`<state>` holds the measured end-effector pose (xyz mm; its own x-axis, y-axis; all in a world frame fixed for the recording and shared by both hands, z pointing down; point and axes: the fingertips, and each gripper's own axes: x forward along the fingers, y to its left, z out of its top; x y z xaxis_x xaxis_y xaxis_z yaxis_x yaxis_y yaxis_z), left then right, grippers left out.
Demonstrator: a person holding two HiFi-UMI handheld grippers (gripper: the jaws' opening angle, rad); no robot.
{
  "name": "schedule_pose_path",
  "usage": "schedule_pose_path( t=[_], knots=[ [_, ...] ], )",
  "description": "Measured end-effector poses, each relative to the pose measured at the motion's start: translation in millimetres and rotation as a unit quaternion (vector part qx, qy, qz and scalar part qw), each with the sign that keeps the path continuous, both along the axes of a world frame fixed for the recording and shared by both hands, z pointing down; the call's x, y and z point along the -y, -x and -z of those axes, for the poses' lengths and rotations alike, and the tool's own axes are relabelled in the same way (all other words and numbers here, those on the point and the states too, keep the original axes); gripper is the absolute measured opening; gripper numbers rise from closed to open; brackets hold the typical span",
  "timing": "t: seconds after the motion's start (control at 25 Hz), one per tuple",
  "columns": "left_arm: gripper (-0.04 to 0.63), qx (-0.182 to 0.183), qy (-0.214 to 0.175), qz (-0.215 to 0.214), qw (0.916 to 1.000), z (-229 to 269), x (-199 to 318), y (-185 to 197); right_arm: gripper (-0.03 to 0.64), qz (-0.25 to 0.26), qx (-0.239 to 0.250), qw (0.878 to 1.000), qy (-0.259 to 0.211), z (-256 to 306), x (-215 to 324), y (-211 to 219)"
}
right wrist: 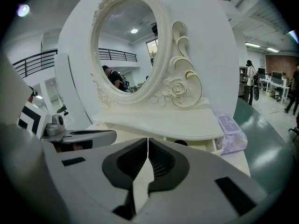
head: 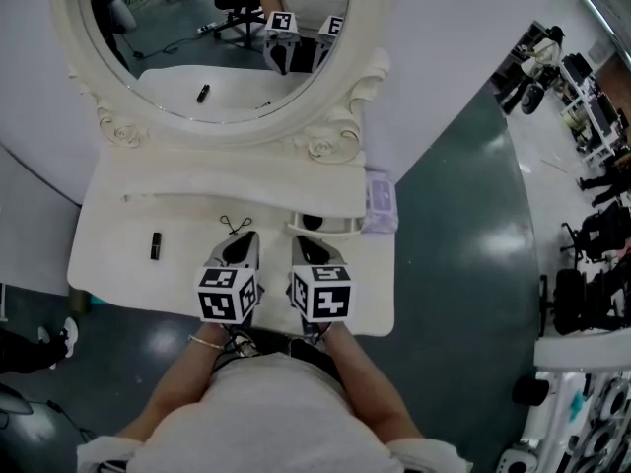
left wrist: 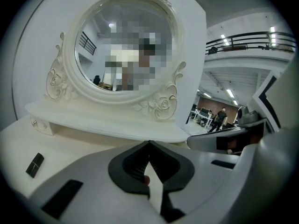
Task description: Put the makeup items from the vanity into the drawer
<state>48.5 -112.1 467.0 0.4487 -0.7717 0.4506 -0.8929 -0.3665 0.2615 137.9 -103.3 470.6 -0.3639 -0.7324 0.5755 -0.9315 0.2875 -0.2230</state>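
Here, a cream vanity (head: 380, 308) stands against a white wall on a glossy dark-green floor (head: 463, 225). The hall beyond holds desks, chairs and standing people (head: 537, 57). Its surface (head: 108, 264) carries a black stick (head: 155, 245), lying flat near the left edge, well apart from both grippers. A thin black loop (head: 235, 226) lies just ahead of the left gripper (head: 243, 248). The drawer (head: 340, 227) stands pulled out under the right end of the shelf (head: 197, 180), directly ahead of the right gripper (head: 310, 250). A lilac soft pack (head: 381, 203) sits at the surface's right rim, beside the drawer.

The vanity is smooth and matt. Its oval mirror (head: 197, 57) is framed by carved roses and scrolls. The stick is short and square-edged. Each gripper is a grey shell with black ribbed pads, topped by a cube (head: 322, 292) of black-and-white squares.

The jaws of both grippers are pressed together at the tips, pinching nothing.

A dark rounded thing (right wrist: 180, 143) lies in the drawer, mostly covered by the shelf; what it is cannot be told. A small reddish spot behind the left pads, seen in the left gripper view, is likewise unclear. The shells hide the near surface in both gripper views, and the cubes cover the person's hands in the head view.
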Motion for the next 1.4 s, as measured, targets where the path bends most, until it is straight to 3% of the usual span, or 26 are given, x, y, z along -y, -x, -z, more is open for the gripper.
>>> schedule_pose_path(
  t=[0.24,0.52,1.16,1.28,1.4],
  knots=[
    [0.002,0.004,0.004,0.020,0.9998,-3,0,12,0.023,0.012,0.002,1.000,0.004,-3,1,8],
    [0.003,0.010,0.029,0.073,0.9969,-21,-12,52,0.023,0.047,0.017,0.998,0.026,-19,-3,39],
    [0.003,0.008,0.103,0.177,0.9788,-79,-48,135,0.029,0.141,0.039,0.986,0.082,-76,2,113],
    [0.003,0.005,0.110,0.189,0.9757,-87,-52,146,0.083,0.146,0.033,0.985,0.089,-86,5,119],
    [0.003,0.002,0.117,0.201,0.9725,-94,-57,154,0.085,0.150,0.028,0.983,0.098,-96,7,123]
  ],
)
